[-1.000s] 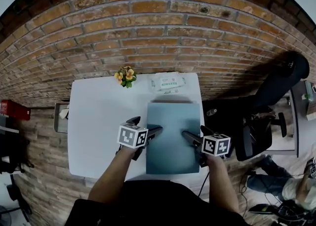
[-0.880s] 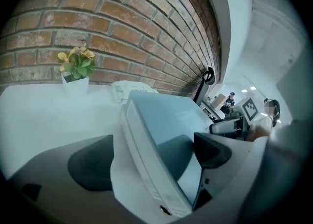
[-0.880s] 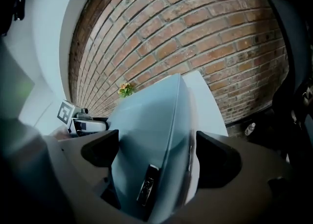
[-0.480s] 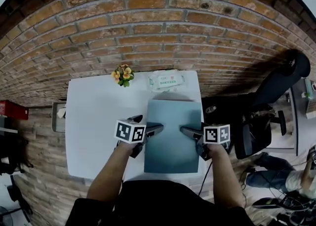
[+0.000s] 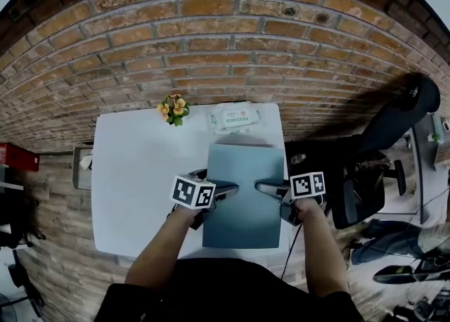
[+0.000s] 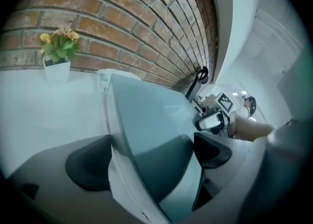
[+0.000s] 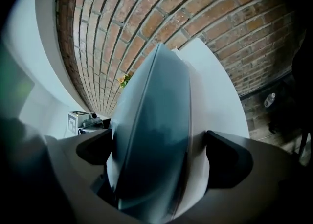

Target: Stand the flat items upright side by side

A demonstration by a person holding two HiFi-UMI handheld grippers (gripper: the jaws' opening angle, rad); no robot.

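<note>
- Firmly, the left claw (image 6: 154,152) is clamped on the teal folder (image 5: 242,169) at its left edge.
- Right claw (image 7: 159,157) has just been opening; its jaws stand wide around the folder's right edge without pressing.
- Folder is at the white table's (image 5: 140,173) right half, with a wipes pack (image 5: 235,117) and potted flowers (image 5: 172,108) just beyond.

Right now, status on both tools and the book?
Left tool shut on teal book. Right tool jaws just opened wider, book between them. Book not yet upright. Wipes pack, flower pot beyond it.
</note>
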